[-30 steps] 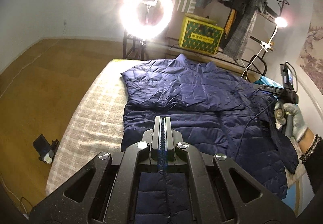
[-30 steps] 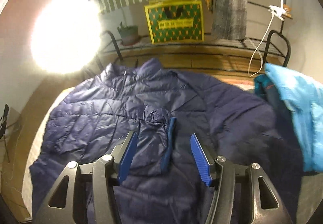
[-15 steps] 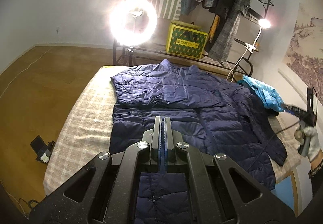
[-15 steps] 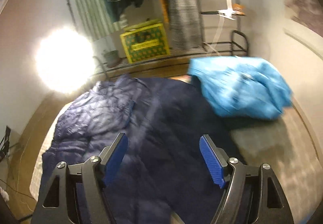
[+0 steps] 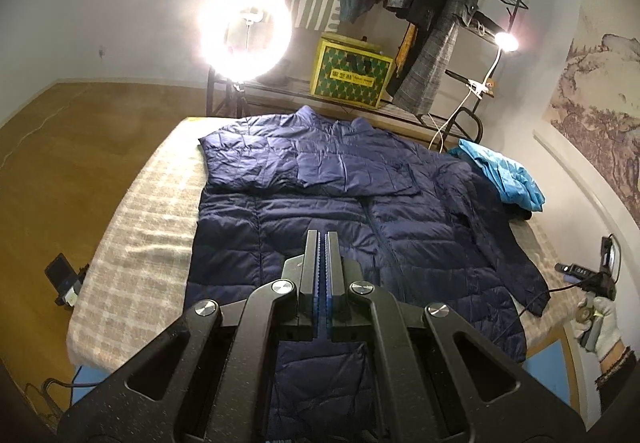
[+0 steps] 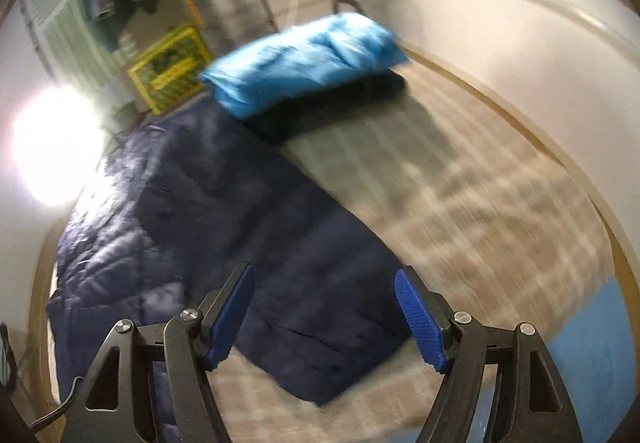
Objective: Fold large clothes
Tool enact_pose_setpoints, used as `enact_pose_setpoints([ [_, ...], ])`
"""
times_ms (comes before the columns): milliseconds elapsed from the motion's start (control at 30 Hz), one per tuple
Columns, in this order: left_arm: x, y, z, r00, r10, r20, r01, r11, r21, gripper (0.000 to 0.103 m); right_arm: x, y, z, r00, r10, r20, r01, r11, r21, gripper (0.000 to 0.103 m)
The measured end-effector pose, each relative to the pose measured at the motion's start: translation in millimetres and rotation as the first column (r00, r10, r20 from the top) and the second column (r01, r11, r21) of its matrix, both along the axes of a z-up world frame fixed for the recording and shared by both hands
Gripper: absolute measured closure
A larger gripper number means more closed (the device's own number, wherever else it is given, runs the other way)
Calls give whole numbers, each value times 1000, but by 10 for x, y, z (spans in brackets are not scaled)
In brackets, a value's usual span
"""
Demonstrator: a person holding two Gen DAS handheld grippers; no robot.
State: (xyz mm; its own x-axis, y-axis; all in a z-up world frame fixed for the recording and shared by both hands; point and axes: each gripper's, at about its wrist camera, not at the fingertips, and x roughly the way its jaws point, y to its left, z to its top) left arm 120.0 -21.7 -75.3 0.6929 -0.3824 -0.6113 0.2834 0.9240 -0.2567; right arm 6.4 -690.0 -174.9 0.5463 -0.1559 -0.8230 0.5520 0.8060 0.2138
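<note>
A large navy quilted jacket (image 5: 360, 211) lies spread on the checked bed cover (image 5: 144, 243), its left sleeve folded across the chest. My left gripper (image 5: 323, 239) is shut and empty, held above the jacket's hem. The jacket's right sleeve (image 6: 320, 307) lies stretched out toward the bed's right side. My right gripper (image 6: 324, 303) is open and empty, just above that sleeve's cuff end. It shows at the far right of the left wrist view (image 5: 588, 275), held by a gloved hand.
A folded bright blue garment (image 5: 504, 175) on a dark one lies at the bed's far right corner, also in the right wrist view (image 6: 304, 59). A ring light (image 5: 246, 31), yellow box (image 5: 352, 71), clothes rack (image 5: 436, 3) and clip lamp (image 5: 504, 41) stand behind the bed.
My right gripper let go of the folded sleeve area, opened wider and swung right and back to the outstretched right sleeve. My left gripper rose and pulled back, staying shut.
</note>
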Motion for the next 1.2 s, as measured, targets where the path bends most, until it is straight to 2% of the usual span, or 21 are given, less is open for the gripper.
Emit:
enact_pose_setpoints([
  [67, -13, 6, -21, 1000, -2, -10, 2, 1000, -10, 103, -76, -80, -139, 999, -45, -24, 45, 999, 22, 30],
  [167, -24, -4, -39, 1000, -3, -13, 3, 1000, -9, 103, -184, -188, -318, 992, -120, -39, 122, 989, 81, 31],
  [300, -35, -47, -103, 999, -17, -30, 16, 1000, -5, 103, -295, -281, -486, 978, -199, -59, 204, 972, 116, 31],
  [400, -41, -83, -140, 999, -29, -42, 29, 1000, -4, 103, -338, -332, -624, 974, -219, -65, 227, 961, 157, 31],
  [533, -57, -122, -153, 998, -41, -46, 41, 999, -2, 103, -358, -366, -728, 968, -240, -74, 248, 958, 146, 31],
  [600, -56, -127, -151, 998, -41, -46, 41, 999, -2, 103, -319, -363, -716, 970, -232, -79, 241, 962, 133, 36],
  [667, -58, -130, -153, 998, -39, -46, 39, 999, -1, 103, -257, -347, -710, 975, -207, -86, 216, 970, 116, 57],
  [733, -62, -131, -153, 998, -38, -45, 38, 999, 0, 103, -201, -315, -696, 979, -181, -97, 191, 977, 99, 69],
  [767, -56, -123, -160, 998, -38, -45, 38, 999, 0, 103, -188, -290, -683, 979, -176, -101, 185, 979, 87, 78],
  [833, -67, -122, -166, 998, -38, -44, 38, 999, 2, 103, -170, -260, -618, 982, -163, -90, 170, 983, 71, 89],
  [967, -29, -102, -196, 998, -33, -48, 34, 999, 9, 103, -156, -196, -408, 987, -153, -41, 155, 986, 53, 94],
  [1067, 28, -59, -237, 998, -30, -58, 30, 1000, 1, 103, -109, -94, -172, 991, -135, 0, 135, 991, 18, 94],
  [1200, 45, -42, -258, 998, -29, -61, 29, 1000, 0, 103, -24, 68, 125, 992, -101, 70, 100, 995, 19, 94],
])
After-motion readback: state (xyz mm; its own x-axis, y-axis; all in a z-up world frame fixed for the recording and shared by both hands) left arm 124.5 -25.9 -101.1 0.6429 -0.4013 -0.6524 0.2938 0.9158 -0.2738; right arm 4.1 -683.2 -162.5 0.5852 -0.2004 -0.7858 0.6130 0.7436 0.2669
